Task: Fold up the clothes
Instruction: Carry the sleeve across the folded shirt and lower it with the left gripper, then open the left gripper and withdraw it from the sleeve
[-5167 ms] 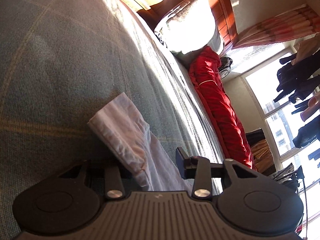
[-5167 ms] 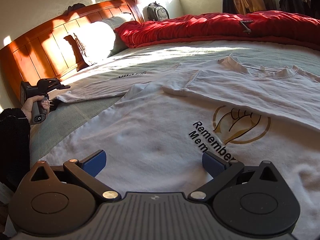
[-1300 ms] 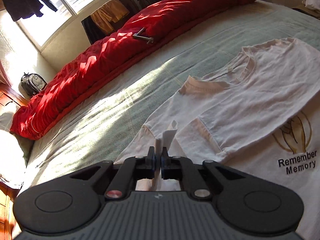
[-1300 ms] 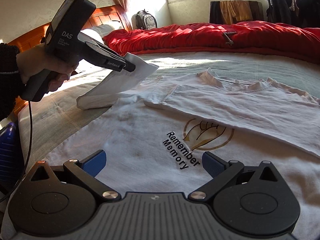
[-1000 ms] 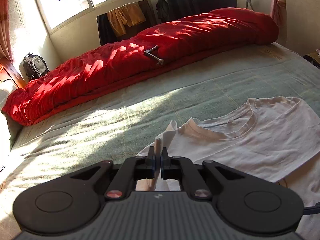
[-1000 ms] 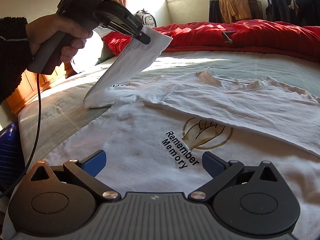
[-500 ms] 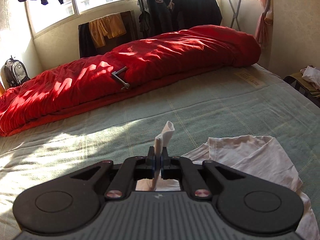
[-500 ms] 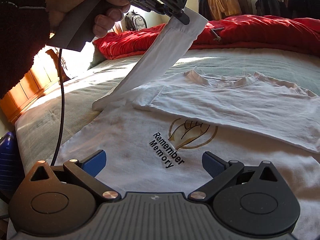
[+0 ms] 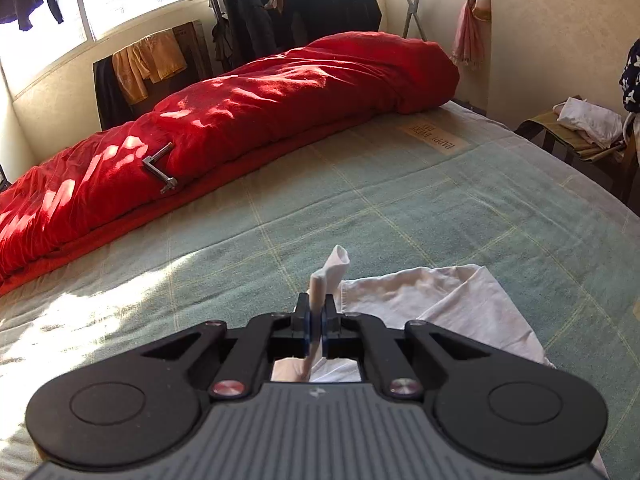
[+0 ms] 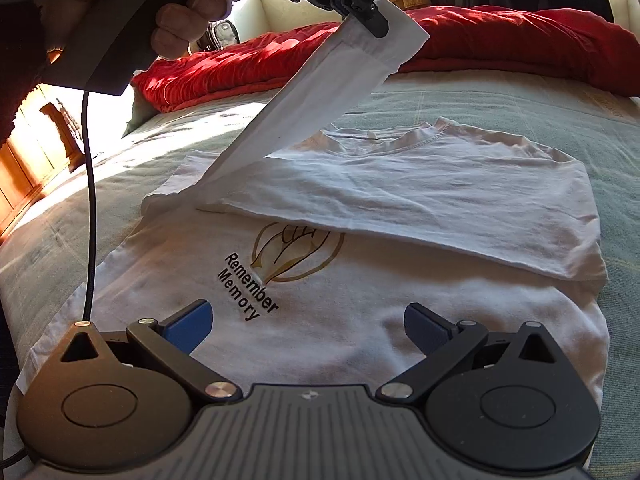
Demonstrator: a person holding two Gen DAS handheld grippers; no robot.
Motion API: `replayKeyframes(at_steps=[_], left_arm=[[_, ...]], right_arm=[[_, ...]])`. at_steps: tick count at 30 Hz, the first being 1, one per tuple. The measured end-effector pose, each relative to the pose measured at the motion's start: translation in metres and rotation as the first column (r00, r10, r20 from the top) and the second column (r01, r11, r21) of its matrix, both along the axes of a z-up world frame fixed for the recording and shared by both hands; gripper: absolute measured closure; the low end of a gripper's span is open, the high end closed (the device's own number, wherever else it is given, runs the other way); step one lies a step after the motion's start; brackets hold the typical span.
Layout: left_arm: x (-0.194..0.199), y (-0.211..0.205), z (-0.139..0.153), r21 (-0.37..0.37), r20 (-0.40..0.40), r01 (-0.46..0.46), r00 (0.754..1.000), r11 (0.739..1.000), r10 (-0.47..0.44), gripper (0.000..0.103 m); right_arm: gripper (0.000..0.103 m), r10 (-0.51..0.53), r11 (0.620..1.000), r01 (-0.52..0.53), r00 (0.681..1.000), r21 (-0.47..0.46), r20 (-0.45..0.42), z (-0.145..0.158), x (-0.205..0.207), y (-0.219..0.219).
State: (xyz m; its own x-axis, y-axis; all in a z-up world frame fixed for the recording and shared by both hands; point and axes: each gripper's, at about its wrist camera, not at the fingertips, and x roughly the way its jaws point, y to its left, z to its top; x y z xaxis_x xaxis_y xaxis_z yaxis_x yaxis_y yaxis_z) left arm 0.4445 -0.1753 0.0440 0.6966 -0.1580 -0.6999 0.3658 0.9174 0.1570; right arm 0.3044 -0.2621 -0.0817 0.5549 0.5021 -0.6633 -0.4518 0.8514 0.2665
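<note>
White printed T-shirt (image 10: 360, 312) lies flat, partly folded, one sleeve (image 10: 320, 92) lifted.

Far edge: red duvet (image 9: 248, 120) runs along the whole far side of the bed (image 9: 400, 200) — a low wall.
Middle: bare blanket between duvet and t-shirt (image 10: 400, 280) — open passage.
Above the shirt: left claw (image 10: 376, 24) holds the sleeve (image 10: 320, 92) raised, slanting across the left side.
Right claw (image 10: 308, 326): wide open over the shirt's lower part, nothing between its fingers.
</note>
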Motion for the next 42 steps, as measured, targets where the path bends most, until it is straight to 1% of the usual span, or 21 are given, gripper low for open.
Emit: replayKeyframes(at_steps=[4,7,10,12,13,14,15,17,18,21,25,28,30,31,33,35,37,40,42], left_arm=[[0.004,-0.014,-0.008,0.006,-0.014,0.023,1.000,1.000,-0.023,0.100],[0.005,-0.024,-0.014,-0.007,-0.025,0.045,0.999,0.999,-0.045,0.100],[0.004,-0.034,-0.024,0.005,-0.039,0.072,0.997,0.997,-0.072,0.100],[0.002,-0.039,-0.031,0.012,-0.062,0.101,0.993,0.995,-0.100,0.100],[0.001,-0.041,-0.035,0.016,-0.074,0.116,0.991,0.993,-0.114,0.099],[0.000,-0.042,-0.038,0.011,-0.089,0.132,0.987,0.991,-0.131,0.094],[-0.002,-0.043,-0.042,0.004,-0.105,0.149,0.983,0.989,-0.148,0.092],[-0.005,-0.045,-0.044,0.012,-0.111,0.167,0.980,0.986,-0.165,0.089],[-0.007,-0.045,-0.045,0.017,-0.112,0.176,0.978,0.984,-0.173,0.089],[-0.012,-0.045,-0.041,0.028,-0.101,0.186,0.978,0.982,-0.183,0.089],[-0.019,-0.029,-0.027,0.049,-0.071,0.190,0.980,0.981,-0.186,0.088],[-0.029,-0.001,-0.015,0.090,-0.039,0.174,0.985,0.981,-0.171,0.086],[-0.036,0.024,-0.008,0.113,-0.021,0.145,0.989,0.983,-0.144,0.079],[-0.040,0.038,-0.007,0.129,-0.009,0.118,0.993,0.985,-0.118,0.076],[-0.049,0.069,-0.006,0.162,0.019,0.059,0.998,0.985,-0.063,0.067],[-0.061,0.100,-0.012,0.183,0.030,0.006,0.999,0.983,-0.012,0.064],[-0.074,0.132,-0.020,0.199,0.037,-0.046,0.999,0.979,0.039,0.064],[-0.087,0.176,-0.042,0.189,0.015,-0.130,0.991,0.973,0.130,0.063],[-0.094,0.203,-0.060,0.177,-0.007,-0.189,0.981,0.966,0.193,0.063]], right_arm=[[0.000,-0.014,1.000,0.014,1.000,-0.008,-0.014,-0.001,0.002,-0.004],[0.000,-0.025,1.000,0.025,1.000,-0.002,-0.017,-0.002,0.003,-0.007],[0.000,-0.036,0.999,0.036,0.999,0.001,-0.025,-0.004,0.004,-0.012],[0.000,-0.052,0.999,0.052,0.998,0.002,-0.030,-0.005,0.006,-0.016],[0.000,-0.056,0.998,0.056,0.998,0.004,-0.032,-0.005,0.006,-0.017],[0.000,-0.060,0.998,0.060,0.998,0.006,-0.034,-0.006,0.007,-0.019],[0.000,-0.064,0.998,0.064,0.997,0.008,-0.035,-0.006,0.007,-0.020],[0.000,-0.070,0.997,0.070,0.997,0.010,-0.038,-0.007,0.007,-0.022],[0.000,-0.072,0.997,0.072,0.997,0.010,-0.038,-0.007,0.008,-0.022],[0.000,-0.078,0.997,0.078,0.996,0.014,-0.038,-0.007,0.009,-0.023],[0.000,-0.092,0.995,0.093,0.995,0.021,-0.035,-0.007,0.010,-0.025],[0.000,-0.115,0.992,0.116,0.993,0.042,-0.034,-0.006,0.011,-0.031],[0.000,-0.131,0.989,0.133,0.991,0.061,-0.032,-0.004,0.012,-0.035],[0.000,-0.137,0.988,0.139,0.990,0.070,-0.030,-0.004,0.012,-0.036],[0.000,-0.147,0.985,0.149,0.989,0.091,-0.029,-0.003,0.013,-0.038],[0.000,-0.149,0.982,0.152,0.988,0.113,-0.036,-0.004,0.015,-0.040],[0.000,-0.153,0.979,0.157,0.987,0.127,-0.042,-0.005,0.016,-0.040],[0.000,-0.169,0.975,0.173,0.985,0.137,-0.044,-0.007,0.018,-0.040],[0.000,-0.171,0.973,0.177,0.984,0.148,-0.052,-0.009,0.020,-0.041]])
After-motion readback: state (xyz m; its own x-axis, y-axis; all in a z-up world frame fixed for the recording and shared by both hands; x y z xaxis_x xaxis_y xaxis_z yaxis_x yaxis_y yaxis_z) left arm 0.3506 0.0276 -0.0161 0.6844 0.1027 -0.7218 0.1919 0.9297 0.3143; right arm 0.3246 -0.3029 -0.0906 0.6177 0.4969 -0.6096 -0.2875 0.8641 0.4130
